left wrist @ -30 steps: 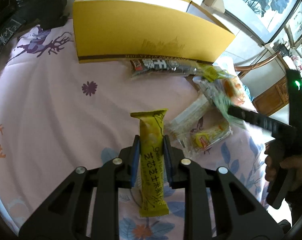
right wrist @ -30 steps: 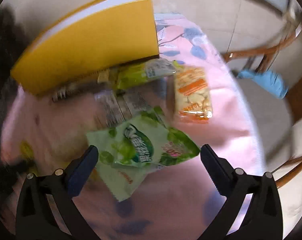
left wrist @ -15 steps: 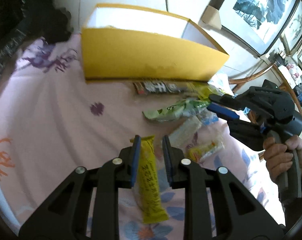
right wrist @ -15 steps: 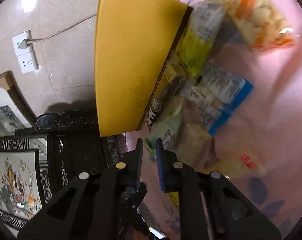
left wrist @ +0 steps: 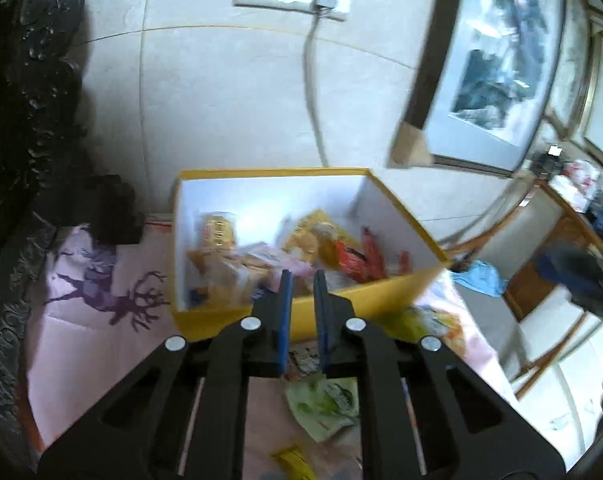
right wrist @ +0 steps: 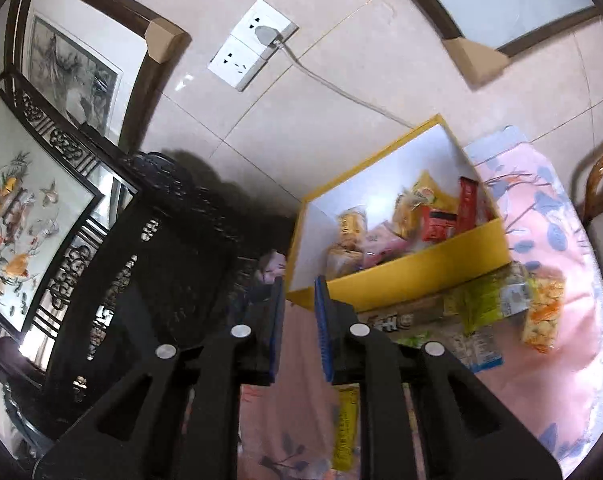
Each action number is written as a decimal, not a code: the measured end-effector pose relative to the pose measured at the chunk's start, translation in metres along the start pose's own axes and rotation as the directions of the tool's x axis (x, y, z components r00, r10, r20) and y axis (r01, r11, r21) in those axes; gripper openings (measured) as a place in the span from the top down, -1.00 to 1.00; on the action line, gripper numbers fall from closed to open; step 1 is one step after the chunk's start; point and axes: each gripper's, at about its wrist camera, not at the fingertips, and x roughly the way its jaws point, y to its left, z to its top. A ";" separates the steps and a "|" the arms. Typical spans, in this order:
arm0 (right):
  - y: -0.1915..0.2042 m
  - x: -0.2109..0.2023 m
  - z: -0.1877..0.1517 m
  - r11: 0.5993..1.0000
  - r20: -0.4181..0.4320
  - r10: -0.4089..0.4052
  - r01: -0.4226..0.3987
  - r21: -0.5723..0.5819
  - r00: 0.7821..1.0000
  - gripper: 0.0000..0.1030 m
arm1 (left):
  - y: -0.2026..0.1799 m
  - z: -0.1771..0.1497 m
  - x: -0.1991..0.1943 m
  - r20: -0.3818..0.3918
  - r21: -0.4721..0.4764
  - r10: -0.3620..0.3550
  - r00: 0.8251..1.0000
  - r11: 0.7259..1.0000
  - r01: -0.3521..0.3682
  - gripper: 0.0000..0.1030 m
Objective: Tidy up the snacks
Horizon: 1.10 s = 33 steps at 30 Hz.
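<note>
The left gripper (left wrist: 301, 280) is clenched, with no packet visible between its pads. The right gripper (right wrist: 297, 284) is clenched too, its gap showing only pink cloth (right wrist: 541, 380). Neither seems to carry a snack.

From the left gripper, the green packet (left wrist: 325, 400) lies at 6 o'clock under the fingers, and the yellow bar (left wrist: 293, 460) beyond it. The box (left wrist: 381, 300), partly filled, sits at 12.

From the right gripper the bar (right wrist: 344, 428) lies at 5 o'clock, its long axis along the fingers. Loose packets (right wrist: 501, 304) line the box's near wall at 3.

Either hand would probably have to drop straight down to regrasp.
</note>
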 end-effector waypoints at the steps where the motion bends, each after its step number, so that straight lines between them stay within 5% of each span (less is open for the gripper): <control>1: 0.003 -0.003 -0.002 0.999 -0.009 -0.044 0.044 -0.009 0.999 0.01 | 0.003 -0.013 0.002 -0.045 -0.019 0.030 0.999 0.999 -0.031 0.36; 2: 0.003 -0.003 -0.011 0.995 -0.039 -0.098 0.098 -0.015 0.994 -0.31 | 0.005 -0.028 -0.001 -0.085 -0.028 0.027 0.996 0.999 -0.029 -0.63; 3: 0.003 -0.003 -0.018 0.994 -0.060 -0.109 0.108 -0.017 0.992 -0.60 | 0.005 -0.045 -0.005 -0.109 -0.036 0.016 0.994 0.999 -0.021 -0.87; 5: -0.008 -0.006 -0.030 0.995 -0.075 -0.103 0.103 0.007 0.992 -0.72 | -0.004 -0.079 -0.016 -0.142 -0.052 0.020 0.990 0.998 -0.028 -0.88; 9: -0.035 -0.002 -0.047 0.968 -0.118 -0.236 0.244 0.056 0.965 -0.97 | -0.028 -0.142 0.001 -0.294 0.016 0.048 0.954 0.999 -0.046 -0.88; 10: -0.037 0.003 -0.050 0.955 -0.129 -0.288 0.294 0.032 0.949 -0.97 | -0.029 -0.153 0.011 -0.337 0.022 0.065 0.939 0.998 -0.061 -0.84; 12: -0.029 0.026 -0.062 0.870 -0.130 -0.487 0.466 -0.158 0.864 -0.97 | -0.026 -0.175 0.031 -0.397 -0.032 0.015 0.918 0.999 -0.030 -0.31; 13: -0.023 0.034 -0.071 0.834 -0.119 -0.530 0.490 -0.256 0.840 -0.97 | -0.023 -0.184 0.039 -0.438 -0.040 0.028 0.899 0.998 -0.050 0.16; 14: -0.014 0.047 -0.088 0.773 -0.094 -0.554 0.469 -0.428 0.827 -0.97 | -0.023 -0.187 0.036 -0.402 -0.035 0.035 0.915 0.998 -0.053 0.21; 17: 0.001 0.076 -0.143 0.547 -0.101 -0.505 0.227 -0.806 0.857 -0.97 | -0.022 -0.189 0.037 -0.419 -0.012 0.033 0.908 0.999 -0.042 0.51; 19: -0.002 0.101 -0.168 0.413 -0.174 -0.514 0.065 -0.908 0.840 -0.97 | -0.018 -0.190 0.036 -0.441 -0.011 0.021 0.897 1.000 -0.029 0.55; 20: -0.009 0.114 -0.175 0.384 -0.212 -0.511 0.001 -0.923 0.833 -0.97 | -0.013 -0.191 0.034 -0.438 -0.016 0.024 0.898 0.999 -0.034 0.58; 21: -0.015 0.123 -0.174 0.400 -0.258 -0.512 -0.039 -0.916 0.819 -0.97 | -0.009 -0.193 0.032 -0.442 -0.030 0.024 0.897 0.999 -0.041 0.59; 22: -0.022 0.132 -0.173 0.431 -0.318 -0.522 -0.077 -0.899 0.791 -0.75 | -0.005 -0.194 0.030 -0.444 -0.051 0.011 0.896 0.998 -0.038 0.59; 23: -0.031 0.144 -0.176 0.432 -0.357 -0.579 -0.095 -0.897 0.733 -0.44 | -0.001 -0.193 0.029 -0.448 -0.071 0.003 0.894 0.997 -0.038 0.59; 25: -0.029 0.143 -0.175 0.470 -0.393 -0.591 -0.095 -0.878 0.704 0.25 | 0.004 -0.194 0.026 -0.456 -0.103 -0.013 0.890 0.994 -0.038 0.59; 27: -0.020 0.138 -0.186 0.452 -0.382 -0.644 -0.073 -0.889 0.663 0.38 | 0.006 -0.189 0.023 -0.445 -0.115 -0.037 0.895 0.993 -0.017 0.59; 28: -0.019 0.135 -0.185 0.507 -0.415 -0.632 -0.055 -0.860 0.655 0.42 | 0.006 -0.187 0.020 -0.439 -0.105 -0.033 0.898 0.994 -0.014 0.59; 30: -0.024 0.129 -0.170 0.692 -0.504 -0.554 0.029 -0.722 0.663 0.43 | 0.008 -0.184 0.017 -0.419 -0.095 -0.024 0.908 0.995 -0.018 0.60; 31: -0.026 0.123 -0.161 0.760 -0.510 -0.510 0.086 -0.644 0.692 0.44 | 0.010 -0.181 0.013 -0.404 -0.108 -0.039 0.914 0.994 -0.005 0.60; 33: -0.027 0.111 -0.152 0.824 -0.489 -0.449 0.136 -0.550 0.748 0.45 | 0.012 -0.174 0.010 -0.392 -0.131 -0.062 0.918 0.991 0.011 0.60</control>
